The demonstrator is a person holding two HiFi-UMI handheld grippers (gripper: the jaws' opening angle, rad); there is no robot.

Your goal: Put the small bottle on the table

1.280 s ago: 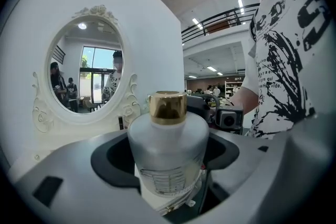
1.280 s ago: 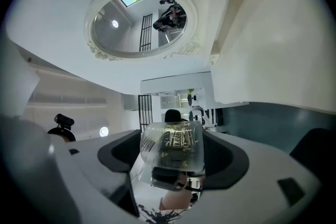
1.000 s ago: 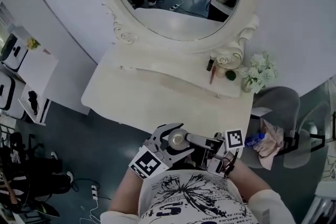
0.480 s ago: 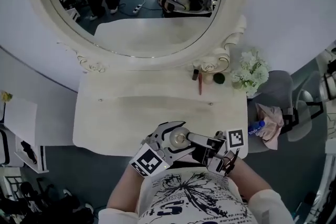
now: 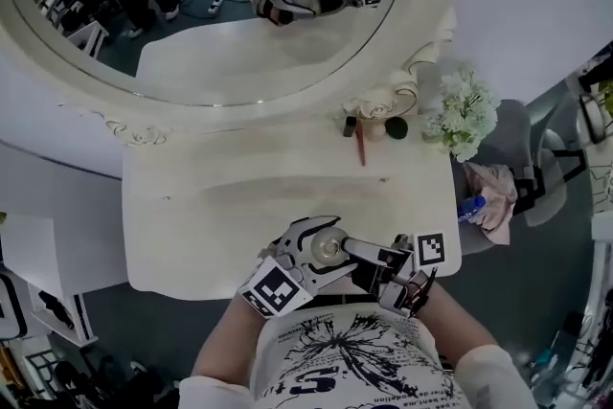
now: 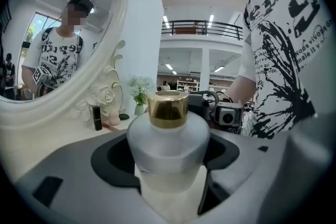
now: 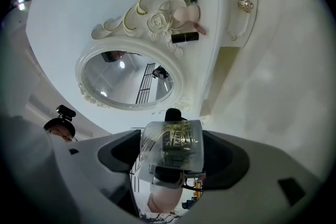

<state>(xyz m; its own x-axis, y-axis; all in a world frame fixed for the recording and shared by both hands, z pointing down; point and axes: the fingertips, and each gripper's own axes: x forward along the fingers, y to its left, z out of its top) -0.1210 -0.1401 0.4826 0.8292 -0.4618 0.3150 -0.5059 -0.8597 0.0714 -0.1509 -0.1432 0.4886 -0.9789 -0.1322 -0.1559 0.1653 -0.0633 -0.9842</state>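
Left gripper view: small bottle (image 6: pixel 168 144) clamped upright, gold cap (image 6: pixel 167 109) topmost.

Mirror (image 5: pixel 230 113): cut off by the top and left edges of the head view, upper part out of frame. Just below the mirror's right scroll, a dark tube (image 5: pixel 351 125), a red stick (image 5: pixel 361 147) and a dark round thing (image 5: pixel 397 126), all too small to identify. Well right of the mirror, a blue item (image 5: pixel 471 208) sits partly under a pink cloth (image 5: pixel 496 211); can't tell what it is. Small bottle (image 6: pixel 168 139): base hidden between the left gripper (image 6: pixel 169 162) jaws, which are closed on it. Right gripper (image 7: pixel 170 157) clamps a clear item (image 7: pixel 172 141) with gold lines. Type unclear, lower part hidden behind a dark piece.
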